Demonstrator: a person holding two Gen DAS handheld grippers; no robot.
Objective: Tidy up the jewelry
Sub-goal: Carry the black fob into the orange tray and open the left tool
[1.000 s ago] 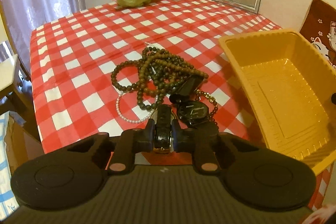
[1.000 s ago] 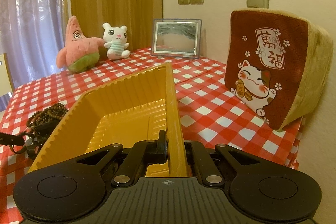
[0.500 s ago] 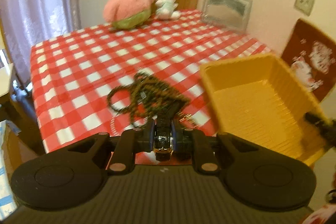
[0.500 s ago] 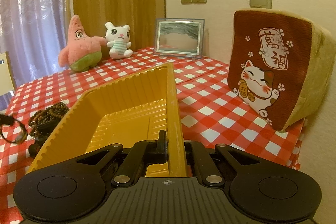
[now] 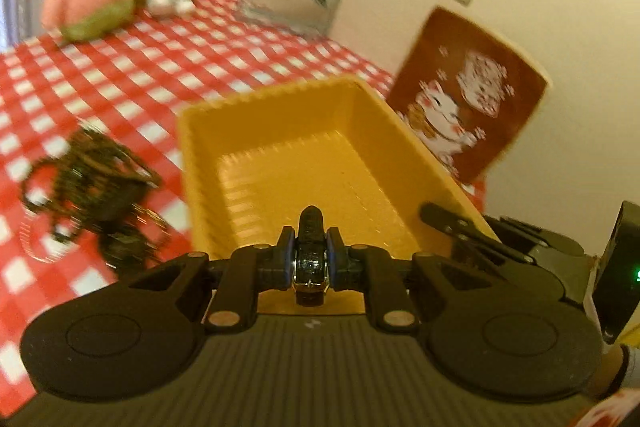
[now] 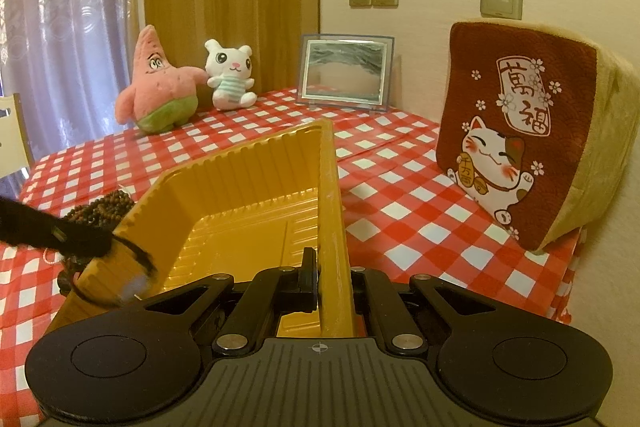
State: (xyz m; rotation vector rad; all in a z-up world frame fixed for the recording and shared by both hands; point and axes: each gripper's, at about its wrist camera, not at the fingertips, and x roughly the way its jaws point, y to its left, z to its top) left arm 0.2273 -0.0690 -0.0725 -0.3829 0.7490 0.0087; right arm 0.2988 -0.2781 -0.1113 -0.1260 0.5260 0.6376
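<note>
The left claw [image 5: 310,259] is clamped on a black watch [image 5: 311,251] with a shiny metal case, held over the near end of the yellow tray [image 5: 280,163]. The right claw [image 6: 332,279] pinches the tray's side wall. Only the left view shows the bead pile [image 5: 92,179] on the desk [image 5: 132,75] properly; the right view has it mostly hidden behind the tray.

Black watch [image 5: 311,251] hangs over the empty yellow tray [image 5: 280,163].

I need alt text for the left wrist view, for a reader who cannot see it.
The left claw grips a black watch over the near rim of an empty yellow tray. A blurred pile of bead necklaces lies left of the tray on the red checked tablecloth.
</note>
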